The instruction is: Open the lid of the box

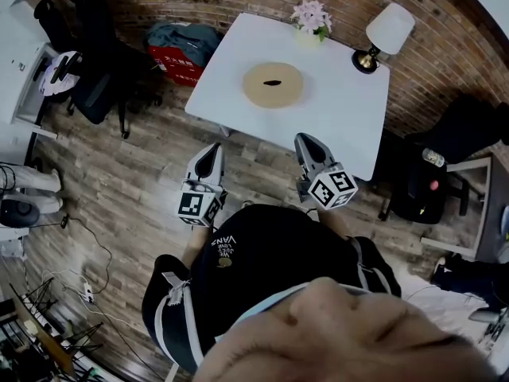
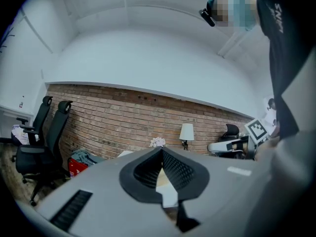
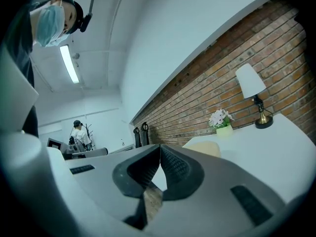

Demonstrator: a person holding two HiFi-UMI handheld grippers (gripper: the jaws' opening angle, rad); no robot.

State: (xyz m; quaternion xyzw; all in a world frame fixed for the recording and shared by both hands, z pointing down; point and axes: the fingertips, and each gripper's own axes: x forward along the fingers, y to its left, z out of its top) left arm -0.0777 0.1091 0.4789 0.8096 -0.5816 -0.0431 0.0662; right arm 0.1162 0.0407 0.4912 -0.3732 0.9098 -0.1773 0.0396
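Note:
The box point(image 1: 273, 84) is a round, flat, tan one with a dark slot in its lid, lying in the middle of the white table point(image 1: 350, 110). Both grippers are short of the table's near edge, over the wooden floor, and point toward it. My left gripper point(image 1: 212, 150) is shut with nothing in it, and so is my right gripper point(image 1: 307, 142). In the right gripper view the box point(image 3: 202, 148) peeks over the shut jaws of the right gripper point(image 3: 160, 154). In the left gripper view the left gripper point(image 2: 161, 153) hides most of the table.
A pot of pink flowers point(image 1: 312, 16) and a table lamp point(image 1: 387, 34) stand at the table's far edge by the brick wall. A red basket of clothes point(image 1: 176, 60) and black office chairs point(image 1: 95, 46) are to the left. More chairs point(image 1: 429, 173) are to the right.

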